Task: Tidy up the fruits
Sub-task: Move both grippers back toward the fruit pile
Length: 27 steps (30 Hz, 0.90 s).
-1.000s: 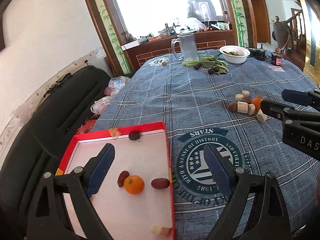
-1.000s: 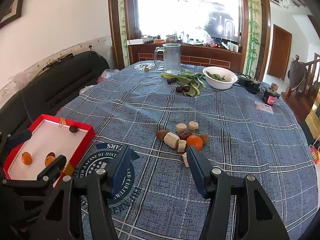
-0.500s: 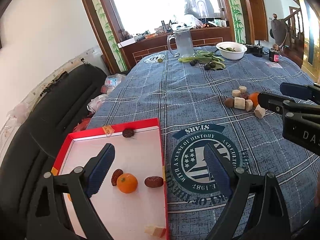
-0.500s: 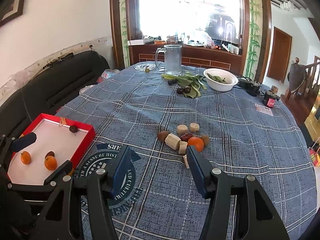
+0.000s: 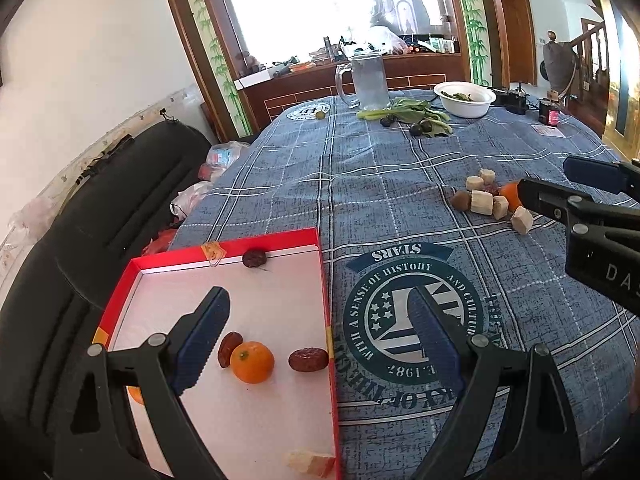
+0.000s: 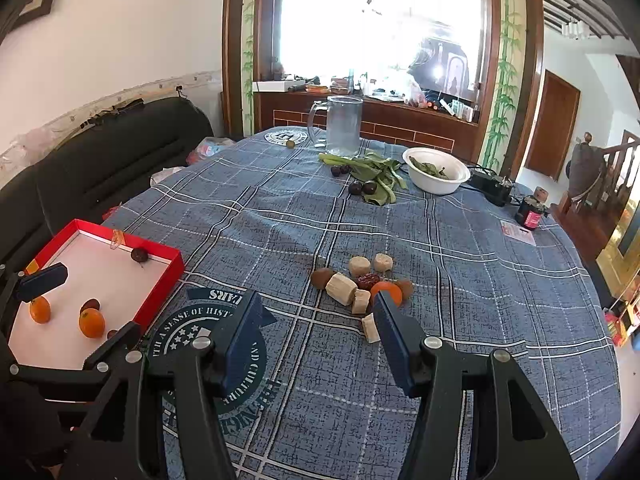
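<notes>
On the blue plaid tablecloth (image 6: 460,280) sits the unsorted heap (image 6: 360,286) — one mandarin (image 6: 387,291), a wrinkled red date (image 6: 369,279), a brown kiwi-like fruit (image 6: 322,277), another brown one (image 6: 405,288) at the far side, plus several pale cut chunks (image 6: 341,288), all touching or just beside each other. Well apart to the left, the red-rimmed box (image 5: 224,246) with white floor already holds part of the load: a mandarin (image 5: 253,361) touching a red date (image 5: 229,349), another date (image 5: 308,359) near the box's right wall, a dark date (image 5: 254,258) against the far wall, a pale chunk (image 5: 310,464) at the near edge; right wrist view shows a second mandarin (image 6: 39,309) further left. Judgement: sorting partly done, roughly half the fruit moved, heap left to clear.

Left gripper (image 5: 320,332) hangs over the box's right wall, jaws wide, nothing between them. Right gripper (image 6: 316,328) points at the heap from the near side, jaws about half apart and empty, right finger tip overlapping the mandarin in its view — contact cannot be told. Next pick is probably that mandarin.

Further off: glass mug (image 6: 344,125), green bean pods (image 6: 376,176) with dark plums (image 6: 362,188), white bowl (image 6: 436,176).
</notes>
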{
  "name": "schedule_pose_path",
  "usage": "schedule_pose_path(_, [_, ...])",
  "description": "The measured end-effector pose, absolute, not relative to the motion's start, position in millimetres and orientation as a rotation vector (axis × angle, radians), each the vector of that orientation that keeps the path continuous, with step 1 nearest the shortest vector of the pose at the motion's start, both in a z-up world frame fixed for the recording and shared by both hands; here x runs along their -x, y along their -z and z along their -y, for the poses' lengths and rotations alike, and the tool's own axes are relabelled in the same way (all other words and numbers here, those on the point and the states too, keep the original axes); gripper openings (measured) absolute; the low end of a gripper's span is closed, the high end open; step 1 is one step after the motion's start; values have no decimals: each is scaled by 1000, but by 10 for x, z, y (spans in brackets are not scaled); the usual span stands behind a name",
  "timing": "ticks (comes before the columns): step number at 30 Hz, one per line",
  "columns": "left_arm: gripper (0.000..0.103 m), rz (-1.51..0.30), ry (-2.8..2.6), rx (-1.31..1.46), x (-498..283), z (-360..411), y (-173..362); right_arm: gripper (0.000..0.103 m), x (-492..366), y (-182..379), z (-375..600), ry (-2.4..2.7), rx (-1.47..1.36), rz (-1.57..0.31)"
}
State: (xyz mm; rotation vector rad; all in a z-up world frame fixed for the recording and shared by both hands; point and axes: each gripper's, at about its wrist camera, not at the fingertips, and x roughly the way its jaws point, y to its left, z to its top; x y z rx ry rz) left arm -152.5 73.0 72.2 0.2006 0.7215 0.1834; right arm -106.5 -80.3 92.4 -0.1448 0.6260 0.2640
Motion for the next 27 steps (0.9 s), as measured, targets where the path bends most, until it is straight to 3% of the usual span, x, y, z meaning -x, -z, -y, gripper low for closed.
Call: schedule_pose_path(27, [91,-724,-175,-197,1539,-741,-692,58,1126,-950,772,-229,160,-595])
